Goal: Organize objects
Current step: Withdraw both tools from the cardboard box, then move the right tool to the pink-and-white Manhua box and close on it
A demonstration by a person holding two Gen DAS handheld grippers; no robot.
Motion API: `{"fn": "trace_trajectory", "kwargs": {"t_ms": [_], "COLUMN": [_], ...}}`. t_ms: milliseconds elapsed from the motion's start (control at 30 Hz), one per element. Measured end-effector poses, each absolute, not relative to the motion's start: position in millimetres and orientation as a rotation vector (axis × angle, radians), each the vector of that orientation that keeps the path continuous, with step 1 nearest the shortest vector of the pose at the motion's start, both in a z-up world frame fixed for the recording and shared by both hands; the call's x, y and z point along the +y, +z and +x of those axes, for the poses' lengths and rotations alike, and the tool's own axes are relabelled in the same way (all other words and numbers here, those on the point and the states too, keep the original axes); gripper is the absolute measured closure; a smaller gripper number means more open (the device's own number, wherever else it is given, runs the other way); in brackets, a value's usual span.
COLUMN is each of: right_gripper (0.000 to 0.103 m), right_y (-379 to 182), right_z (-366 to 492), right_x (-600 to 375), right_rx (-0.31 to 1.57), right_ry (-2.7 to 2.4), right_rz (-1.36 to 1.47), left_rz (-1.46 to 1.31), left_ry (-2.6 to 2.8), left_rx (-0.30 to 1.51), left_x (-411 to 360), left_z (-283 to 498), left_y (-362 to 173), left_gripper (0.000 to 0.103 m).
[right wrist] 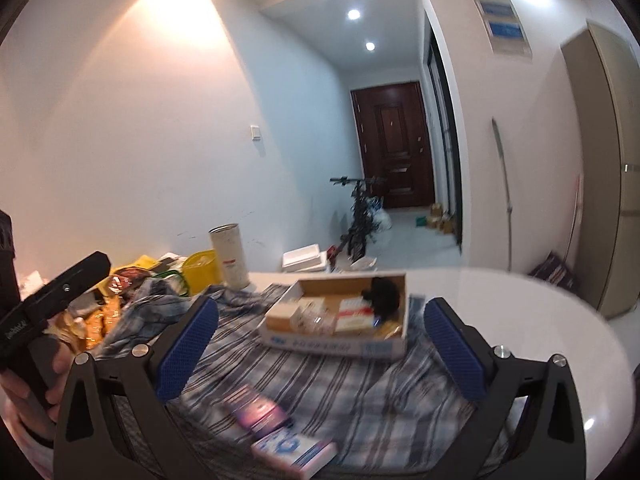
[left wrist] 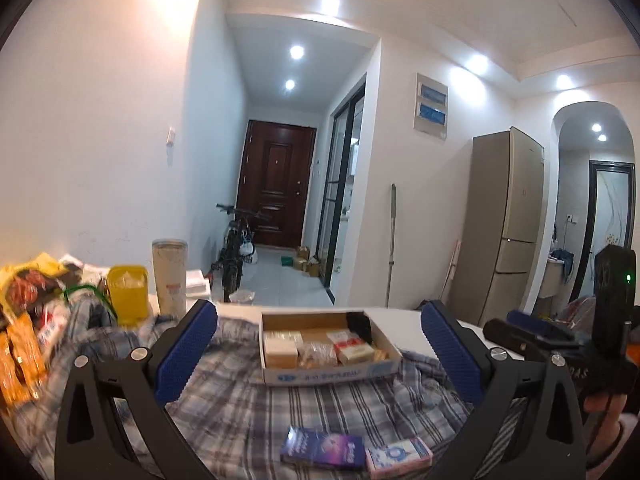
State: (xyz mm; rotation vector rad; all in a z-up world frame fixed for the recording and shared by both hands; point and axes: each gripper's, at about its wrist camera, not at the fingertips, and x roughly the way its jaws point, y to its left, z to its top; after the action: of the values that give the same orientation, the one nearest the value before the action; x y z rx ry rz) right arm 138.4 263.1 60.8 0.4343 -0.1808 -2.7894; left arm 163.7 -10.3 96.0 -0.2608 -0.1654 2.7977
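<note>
An open cardboard box (left wrist: 332,372) (right wrist: 340,344) holding several small packets and a black object sits on a plaid cloth (left wrist: 304,408) (right wrist: 340,392). A dark blue-purple packet (left wrist: 322,448) (right wrist: 258,412) and a pink-and-blue packet (left wrist: 398,456) (right wrist: 294,452) lie on the cloth near me. My left gripper (left wrist: 320,356) is open and empty, above the cloth in front of the box. My right gripper (right wrist: 320,348) is open and empty, framing the box. Each gripper shows at the edge of the other's view.
A tall cylindrical can (left wrist: 170,276) (right wrist: 231,254), a yellow container (left wrist: 127,294) (right wrist: 202,270) and a heap of snack bags (left wrist: 24,340) (right wrist: 104,316) stand at the left. The white table (right wrist: 520,320) is rounded on the right. A bicycle (left wrist: 236,244) and fridge (left wrist: 504,224) stand beyond.
</note>
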Motion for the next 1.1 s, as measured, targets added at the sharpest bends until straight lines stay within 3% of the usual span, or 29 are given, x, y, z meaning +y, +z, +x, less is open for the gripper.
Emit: {"fn": "trace_trajectory", "kwargs": {"t_ms": [300,700,833,967,1100], "right_gripper": [0.000,0.001,0.013,0.025,0.028], "right_y": [9,-16,-28,-44,-53], "right_z": [128,105,98,85,80], "right_x": [260,257,245,243,242], "right_rx": [-0.158,-0.056,-0.019,-0.096,-0.106], "right_ry": [-2.703,-2.583,-2.492,-2.375,-2.336], "right_rz": [0.668,0.879,0.938,1.053,1.093], "left_rz": [-0.407,-0.574,-0.595,-0.609,-0.565], "left_ry": [2.822,2.791,2.798,2.805,2.865], "left_rx": [-0.138,-0.187,-0.134,-0.112,-0.110], "left_x": [-4,-10,-4,-2,-5], "left_z": [160,130,126,124,128], "left_y": [64,32,25,18,18], "left_gripper": [0.000,0.000,0.000,0.000,0.000]}}
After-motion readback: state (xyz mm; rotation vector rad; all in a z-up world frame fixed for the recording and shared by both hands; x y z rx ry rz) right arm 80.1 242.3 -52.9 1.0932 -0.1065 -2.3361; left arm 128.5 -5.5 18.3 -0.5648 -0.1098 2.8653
